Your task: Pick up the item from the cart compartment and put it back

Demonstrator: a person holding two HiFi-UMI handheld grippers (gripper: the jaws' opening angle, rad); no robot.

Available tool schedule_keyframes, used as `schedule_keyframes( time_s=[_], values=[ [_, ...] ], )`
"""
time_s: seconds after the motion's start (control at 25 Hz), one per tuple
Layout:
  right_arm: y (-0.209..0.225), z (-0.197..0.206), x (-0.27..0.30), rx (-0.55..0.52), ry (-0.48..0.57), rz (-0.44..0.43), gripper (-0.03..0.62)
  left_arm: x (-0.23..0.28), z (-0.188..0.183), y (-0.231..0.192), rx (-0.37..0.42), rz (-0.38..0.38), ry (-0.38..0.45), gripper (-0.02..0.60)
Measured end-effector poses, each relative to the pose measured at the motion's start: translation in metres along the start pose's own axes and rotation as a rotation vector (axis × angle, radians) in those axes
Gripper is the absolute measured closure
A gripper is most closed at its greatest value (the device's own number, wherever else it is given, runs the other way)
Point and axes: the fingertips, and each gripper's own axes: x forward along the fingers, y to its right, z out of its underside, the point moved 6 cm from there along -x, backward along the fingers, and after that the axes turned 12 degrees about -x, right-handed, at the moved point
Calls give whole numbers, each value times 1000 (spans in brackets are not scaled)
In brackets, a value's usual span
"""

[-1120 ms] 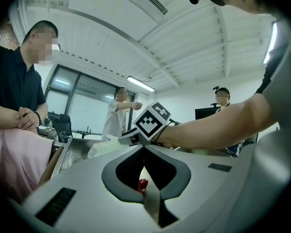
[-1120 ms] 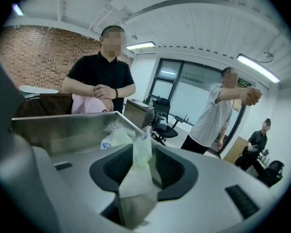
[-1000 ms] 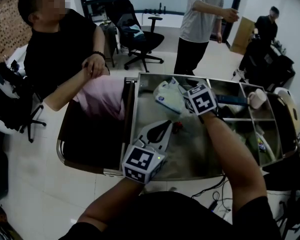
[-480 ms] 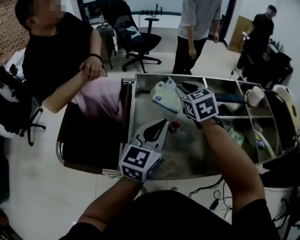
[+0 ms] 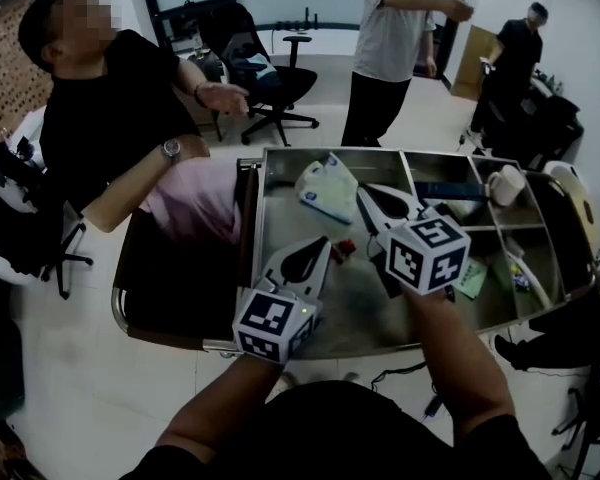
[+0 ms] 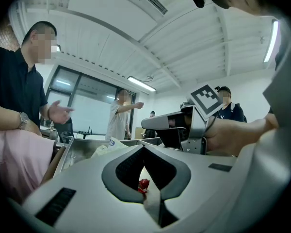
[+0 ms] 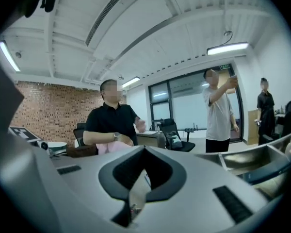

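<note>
Retreating from the white pouch [image 5: 325,190], the right gripper [image 5: 368,196] now sits nearer the person.

The pouch lies at the far end of the cart's [image 5: 263,230] large compartment, clear of both tools. It looks light, soft and probably slick, so a pinch on a raised corner seems safest. The right jaws are closing, clenched on nothing. The left gripper [image 5: 325,245], jaws together, points at a small red thing [image 5: 345,251].

The right gripper [image 5: 366,193] is drawn back from the white bag [image 5: 325,186]. Its jaws are now closed and apparently empty, and the seated person's hand [image 5: 223,96] is now raised.
</note>
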Motion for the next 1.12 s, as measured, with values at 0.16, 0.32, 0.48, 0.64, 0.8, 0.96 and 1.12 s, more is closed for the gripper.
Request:
schedule_keyframes(
  time_s=[0.16,0.32,0.48,0.64,0.8,0.96,1.12],
  values=[
    [-5,1,-17,33,27,-5,580,0,0,0,-1,-3,0,580],
    [-12,10,-40,61,60,-8,580,0,0,-1,-2,-5,0,580],
    [-24,25,-58,48,62,-6,580,0,0,-1,1,-4,-4,580],
    [-29,39,-66,60,62,-5,582,1,1,-1,5,-5,-7,580],
    [-28,51,-67,82,67,3,582,1,1,0,7,-1,-13,580],
    [-26,59,-64,87,67,13,582,3,3,2,13,4,-24,580],
    [-27,62,-64,96,63,-2,582,3,4,2,15,3,-29,580]
  ],
)
